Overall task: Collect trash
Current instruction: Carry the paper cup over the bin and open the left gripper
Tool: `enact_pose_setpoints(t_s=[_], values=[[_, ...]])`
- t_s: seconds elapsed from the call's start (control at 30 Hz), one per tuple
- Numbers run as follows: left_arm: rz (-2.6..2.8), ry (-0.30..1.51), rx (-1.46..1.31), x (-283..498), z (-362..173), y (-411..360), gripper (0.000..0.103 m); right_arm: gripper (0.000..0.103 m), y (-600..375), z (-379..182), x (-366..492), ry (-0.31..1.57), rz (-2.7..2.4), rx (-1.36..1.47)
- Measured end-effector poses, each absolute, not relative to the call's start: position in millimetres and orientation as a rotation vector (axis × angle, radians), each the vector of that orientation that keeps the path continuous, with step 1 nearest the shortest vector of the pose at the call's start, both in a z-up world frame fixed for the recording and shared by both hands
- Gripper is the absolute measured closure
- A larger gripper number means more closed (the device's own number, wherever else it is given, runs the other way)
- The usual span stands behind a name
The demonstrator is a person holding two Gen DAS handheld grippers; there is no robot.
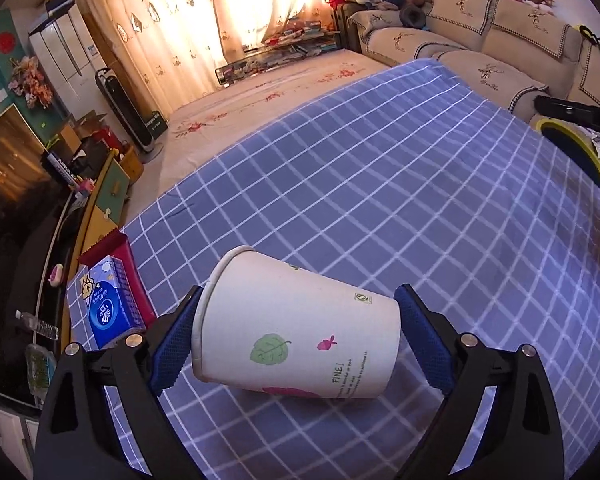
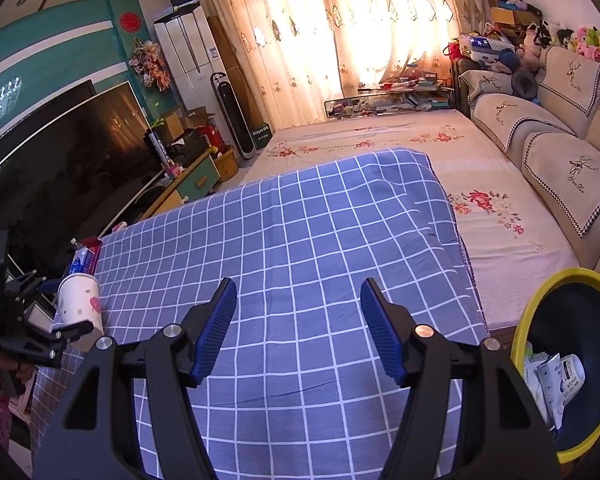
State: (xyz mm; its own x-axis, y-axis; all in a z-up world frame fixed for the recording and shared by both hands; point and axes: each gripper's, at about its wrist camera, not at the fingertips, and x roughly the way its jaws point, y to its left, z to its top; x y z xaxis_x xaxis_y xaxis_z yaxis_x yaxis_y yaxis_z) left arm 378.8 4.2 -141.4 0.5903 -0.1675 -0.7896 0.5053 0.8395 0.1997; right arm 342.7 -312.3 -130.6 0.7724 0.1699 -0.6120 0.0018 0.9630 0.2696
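A white paper cup [image 1: 296, 328] with leaf prints sits crosswise between the fingers of my left gripper [image 1: 298, 340], rim to the left, just above the blue checked cloth [image 1: 380, 184]. The left pad touches the rim and the right pad touches the base. The right wrist view shows the same cup [image 2: 80, 304] in the left gripper [image 2: 40, 320] at the far left. My right gripper [image 2: 298, 328] is open and empty over the cloth [image 2: 300, 220]. A black bin with a yellow rim [image 2: 568, 360] holds wrappers at the right.
A red tray [image 1: 120, 252] with a blue tissue pack [image 1: 108, 300] lies at the cloth's left edge. A TV [image 2: 68, 168] and low cabinet stand on the left. A sofa [image 2: 560, 152] lines the right. The bin also shows in the left wrist view [image 1: 580, 152].
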Motion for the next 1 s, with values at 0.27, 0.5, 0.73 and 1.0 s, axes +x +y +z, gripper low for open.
enact_pose_setpoints(t_s=[0.27, 0.5, 0.73, 1.0], values=[[-0.452, 0.747, 0.353, 310.6, -101.4, -54.9, 0.011, 0.042, -331.4, -110.7, 328.3, 0.587, 0.049, 0.305], [-0.592, 0.703, 0.358, 267.4, -80.1, -141.9, 0.011, 0.037, -391.9, -70.8, 273.1, 0.445, -0.032, 0.397], [-0.793, 0.676, 0.400, 253.1, -72.9, -249.0, 0.011, 0.034, -487.7, -60.1, 168.2, 0.333, -0.334, 0.376], [-0.953, 0.700, 0.475, 253.3, -98.1, -391.4, 0.011, 0.034, -565.9, -96.5, 105.7, 0.413, -0.527, 0.412]])
